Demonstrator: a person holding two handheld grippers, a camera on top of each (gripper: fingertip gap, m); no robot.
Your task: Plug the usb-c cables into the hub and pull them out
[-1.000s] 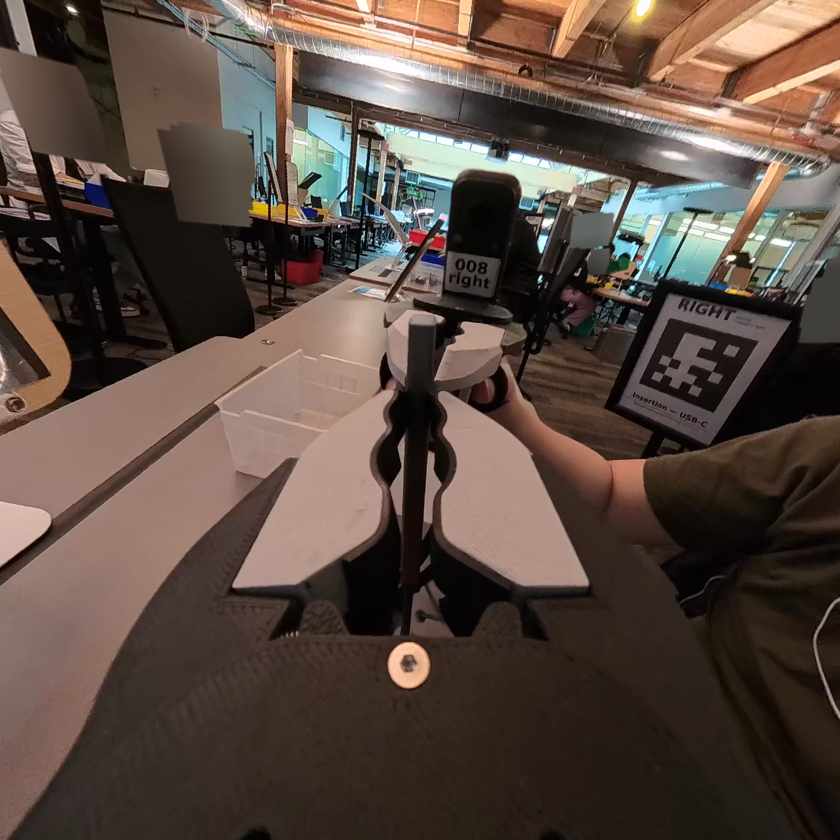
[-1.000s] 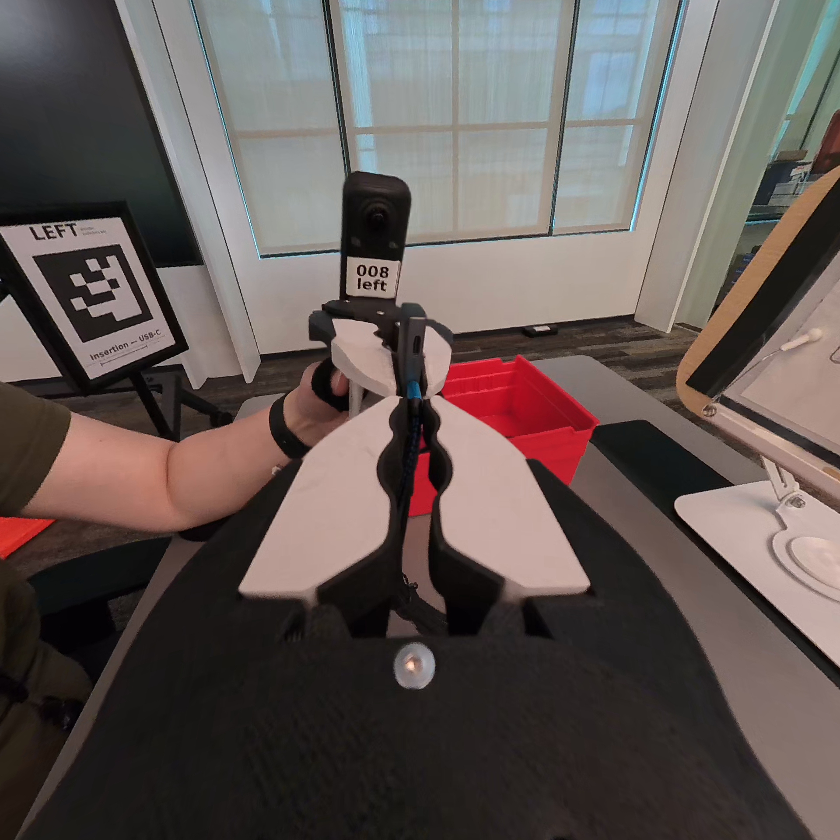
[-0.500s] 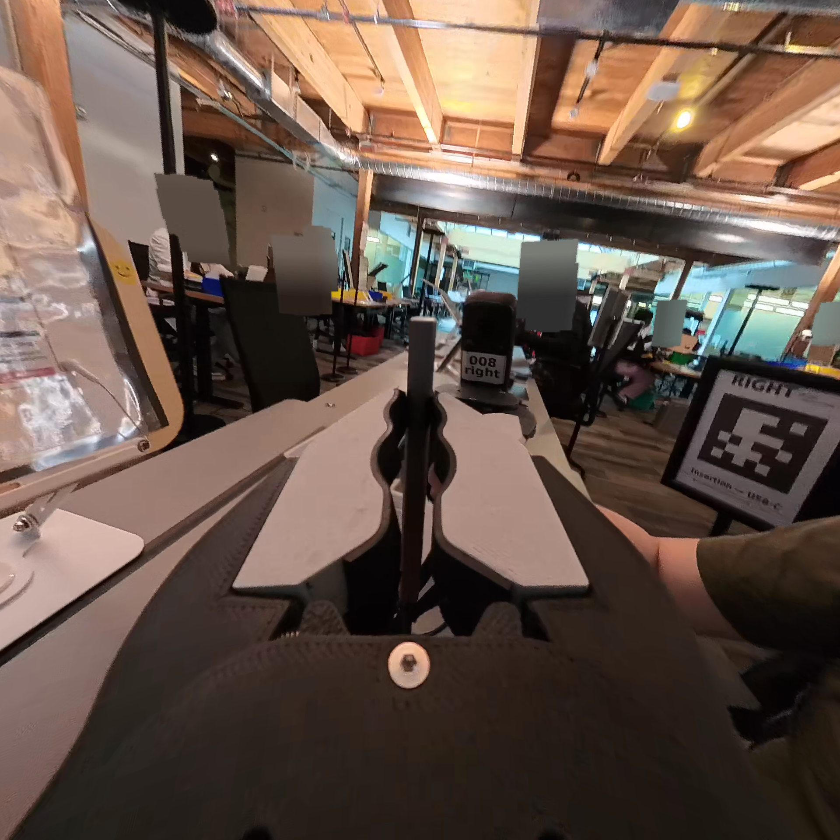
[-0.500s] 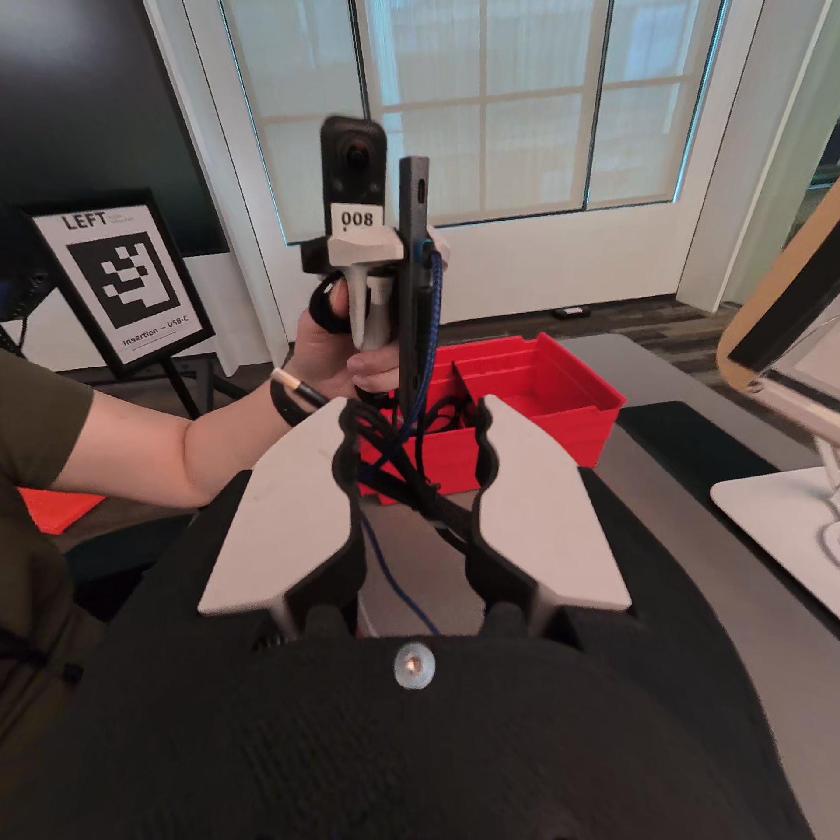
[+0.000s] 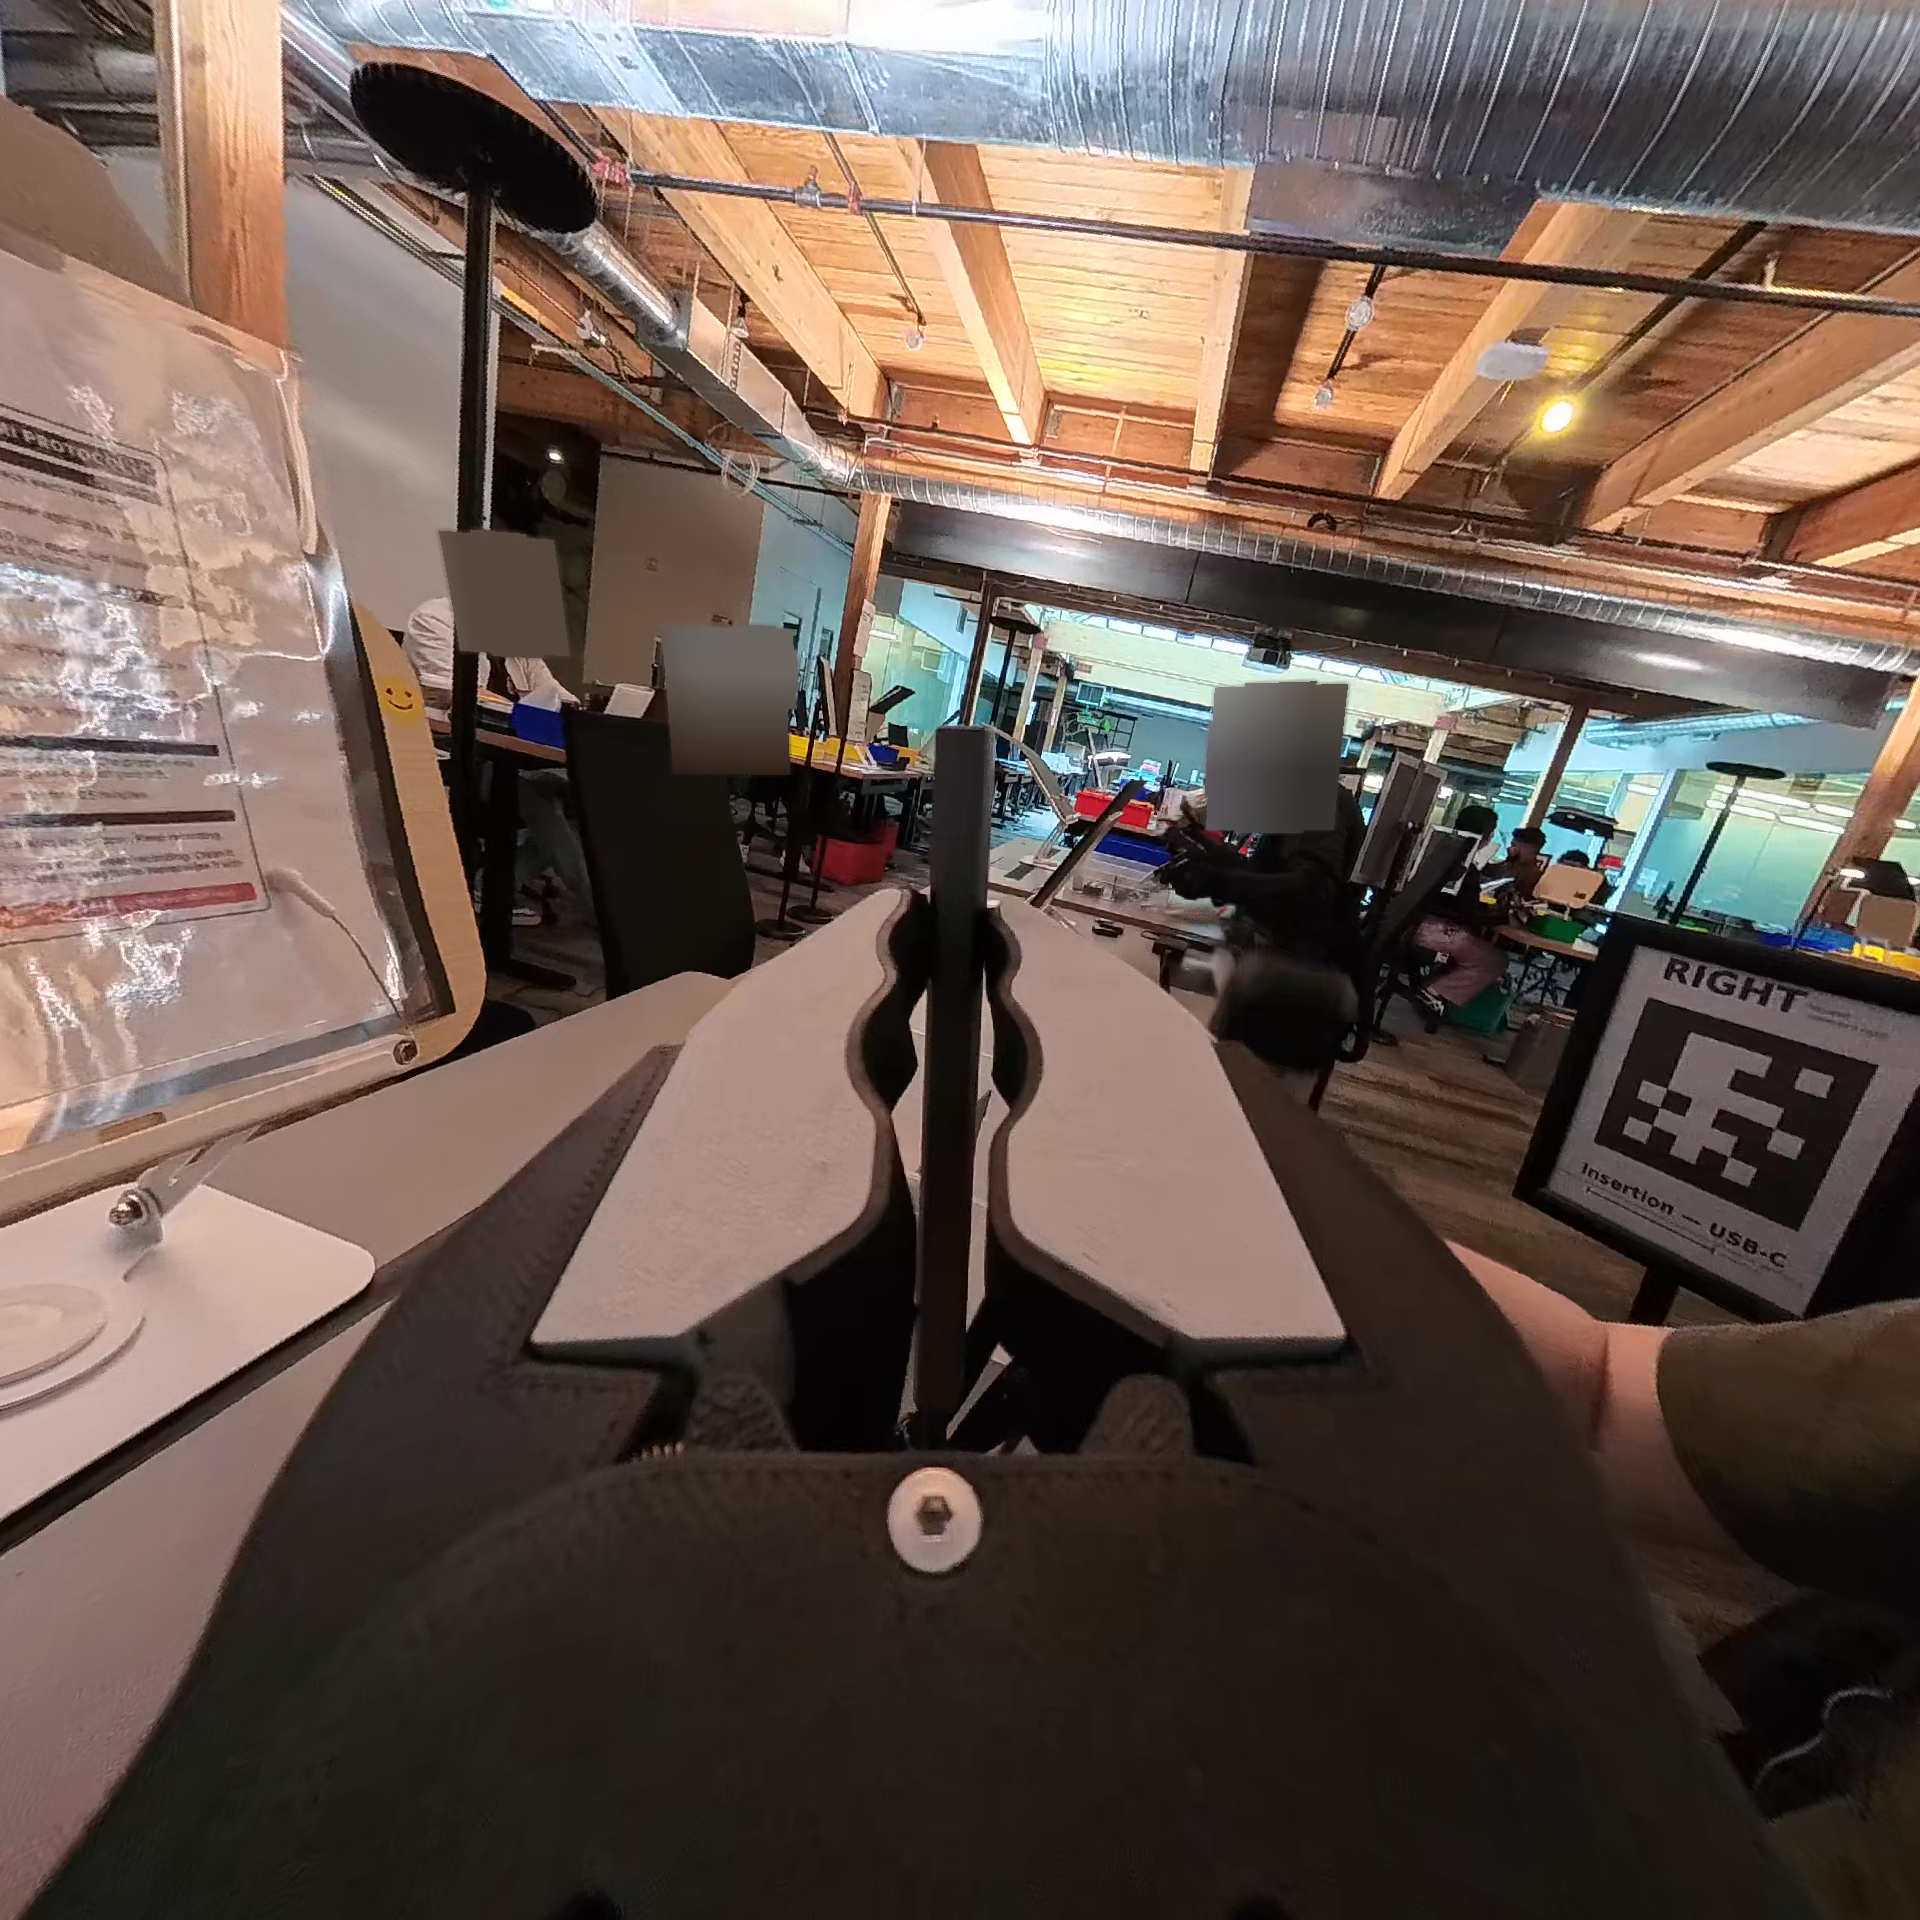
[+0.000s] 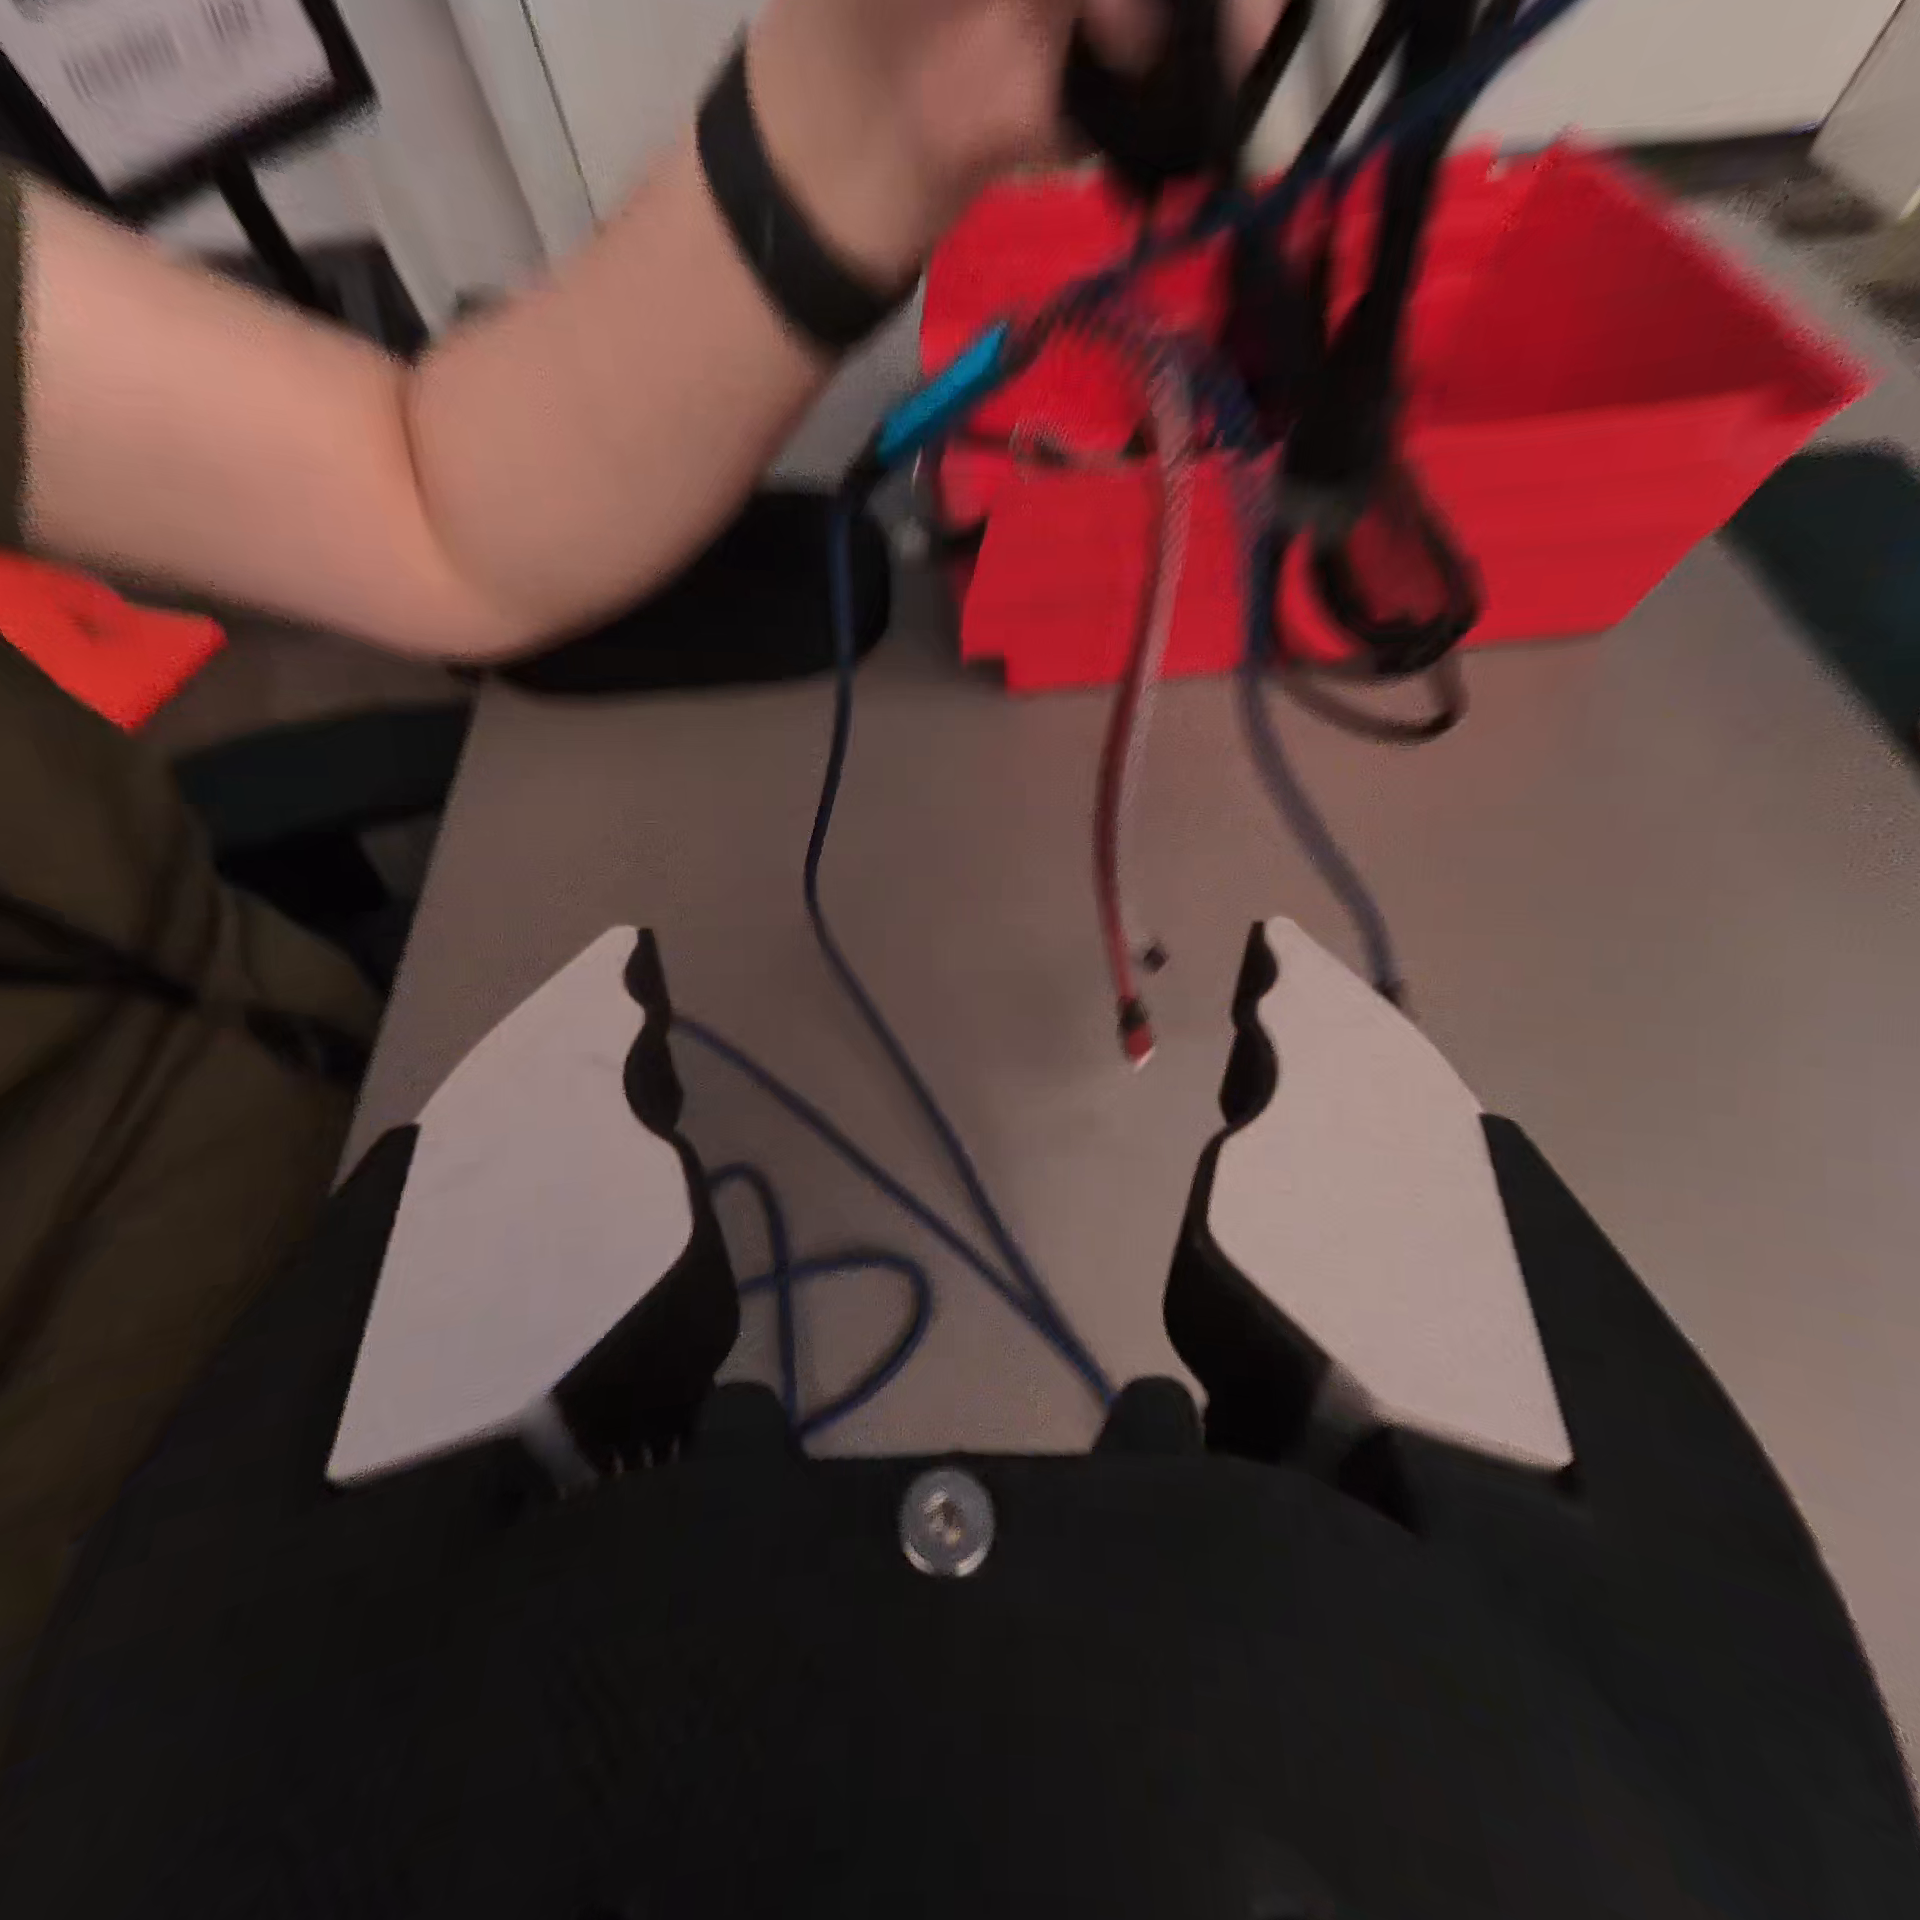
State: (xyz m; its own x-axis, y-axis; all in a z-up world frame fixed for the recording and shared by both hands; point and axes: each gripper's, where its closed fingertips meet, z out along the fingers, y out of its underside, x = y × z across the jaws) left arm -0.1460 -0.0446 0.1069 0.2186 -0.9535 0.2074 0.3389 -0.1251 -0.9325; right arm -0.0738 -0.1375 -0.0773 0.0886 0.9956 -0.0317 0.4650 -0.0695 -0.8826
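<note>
Two grippers, one per view. Left wrist view, left to right: tilted sign board (image 5: 156,727) on a white stand base (image 5: 156,1288) at the left edge of the grey table (image 5: 582,1081); mid-frame the left gripper (image 5: 957,935), jaws closed tight on the hub (image 5: 956,1018), a thin dark bar held upright, its top end sticking up past the fingertips (image 5: 883,945). Black cords run down behind the jaws, ends hidden. Far right a framed marker sign (image 5: 1725,1132) on a stand, then a forearm (image 5: 1538,1361) and olive sleeve (image 5: 1787,1444) at the edge. Busy workshop behind, people masked by grey patches.

Right wrist view, blurred by motion, left to right: person's forearm (image 6: 436,457) with a black wristband (image 6: 779,229) reaching in from the left, hand (image 6: 935,94) at the top edge. Below it a blue cable (image 6: 831,810) with a light blue plug (image 6: 940,400) hangs down and loops on the table (image 6: 1558,935), passing between the fingers. Right gripper (image 6: 951,945) is wide open, gripping nothing. A red cable (image 6: 1117,831) dangles, its plug (image 6: 1135,1034) just above or on the table, can't tell which. More dark cables (image 6: 1340,436) bunch up in front of the red bin (image 6: 1558,416), which sits at the far side of the table. Which cables remain plugged into the hub can't be told.
</note>
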